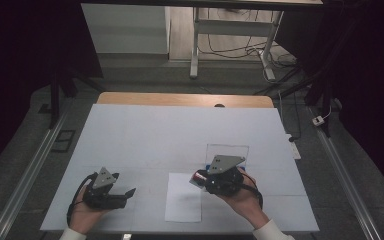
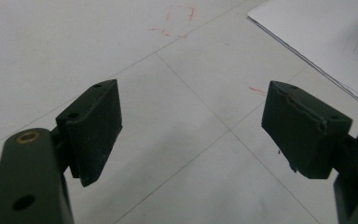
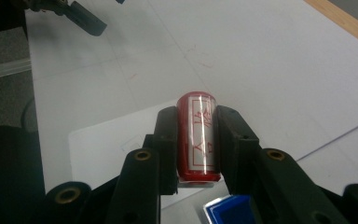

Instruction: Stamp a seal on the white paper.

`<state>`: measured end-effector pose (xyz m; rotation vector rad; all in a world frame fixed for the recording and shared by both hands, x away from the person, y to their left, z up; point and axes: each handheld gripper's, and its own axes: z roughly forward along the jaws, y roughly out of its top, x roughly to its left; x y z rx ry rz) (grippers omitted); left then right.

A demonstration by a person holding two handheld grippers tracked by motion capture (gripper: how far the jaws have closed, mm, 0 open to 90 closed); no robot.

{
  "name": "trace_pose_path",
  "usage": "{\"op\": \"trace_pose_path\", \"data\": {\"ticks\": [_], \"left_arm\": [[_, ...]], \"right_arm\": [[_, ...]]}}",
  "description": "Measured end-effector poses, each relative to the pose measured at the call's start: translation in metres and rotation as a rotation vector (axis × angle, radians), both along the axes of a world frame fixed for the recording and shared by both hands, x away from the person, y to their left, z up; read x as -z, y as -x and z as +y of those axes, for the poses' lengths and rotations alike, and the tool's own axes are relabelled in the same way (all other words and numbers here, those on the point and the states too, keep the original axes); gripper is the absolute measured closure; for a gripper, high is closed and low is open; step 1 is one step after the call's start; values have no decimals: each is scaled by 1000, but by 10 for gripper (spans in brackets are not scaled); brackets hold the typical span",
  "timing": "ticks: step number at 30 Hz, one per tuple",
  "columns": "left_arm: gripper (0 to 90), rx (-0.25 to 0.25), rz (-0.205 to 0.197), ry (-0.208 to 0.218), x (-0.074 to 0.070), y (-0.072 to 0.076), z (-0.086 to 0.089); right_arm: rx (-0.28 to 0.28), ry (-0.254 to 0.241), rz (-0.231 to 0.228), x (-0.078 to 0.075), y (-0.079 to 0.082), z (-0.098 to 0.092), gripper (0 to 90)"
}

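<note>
Red cylindrical stamp [image 3: 196, 137] with mirrored characters, clamped in right tongs [image 3: 196, 140], left tongs [image 2: 191, 133] wide open, empty

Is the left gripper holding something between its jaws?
No. In the left gripper view the left gripper has its jaws wide apart, with only the bare white table between them.

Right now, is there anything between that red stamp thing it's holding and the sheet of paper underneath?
Nothing visible. The right gripper holds the red cylinder between its fingers, just above the sheet of paper, whose surface looks bare. The left gripper sits open, off to the side.
</note>
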<state>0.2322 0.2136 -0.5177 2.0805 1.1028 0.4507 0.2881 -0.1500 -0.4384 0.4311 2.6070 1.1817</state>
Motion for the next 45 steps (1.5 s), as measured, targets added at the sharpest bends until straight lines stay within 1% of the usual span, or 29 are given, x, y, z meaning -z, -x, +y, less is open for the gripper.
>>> {"op": "trace_pose_path", "data": {"ticks": [3, 5, 10, 15, 17, 20, 21, 23, 26, 28, 30, 34, 35, 36, 40, 45], "left_arm": [[203, -1, 0, -1, 0, 0, 0], [203, -1, 1, 0, 0, 0, 0], [203, 0, 0, 4, 0, 0, 0], [203, 0, 2, 4, 0, 0, 0], [203, 0, 3, 3, 1, 0, 0], [203, 1, 3, 5, 0, 0, 0], [203, -1, 3, 6, 0, 0, 0], [203, 0, 3, 5, 0, 0, 0], [203, 0, 2, 5, 0, 0, 0], [204, -1, 1, 6, 0, 1, 0], [205, -2, -1, 5, 0, 0, 1], [205, -1, 1, 5, 0, 0, 2], [205, -1, 1, 5, 0, 0, 2], [205, -2, 2, 8, 0, 0, 2], [205, -3, 0, 7, 0, 0, 2], [205, -3, 0, 7, 0, 1, 2]], "right_arm": [[-12, -4, 2, 1, 1, 3, 699], [-17, 7, 3, 1, 3, 5, 699], [-31, 4, 8, 3, 3, 10, 699], [-48, 16, 21, 8, 5, 20, 699], [-58, 36, 27, 9, 5, 27, 699], [-70, 55, 31, 11, 5, 35, 699], [-70, 54, 40, 12, 6, 38, 699], [-72, 61, 41, 14, 5, 41, 699], [-73, 86, 50, 16, 5, 47, 699], [-74, 94, 55, 19, 4, 51, 699], [-70, 115, 56, 21, 3, 53, 699], [-54, 126, 74, 27, -1, 52, 699], [-52, 135, 78, 28, -2, 51, 699], [-48, 131, 84, 30, -2, 51, 699], [-44, 159, 85, 36, -3, 53, 699], [-45, 164, 93, 41, -4, 54, 699]]}}
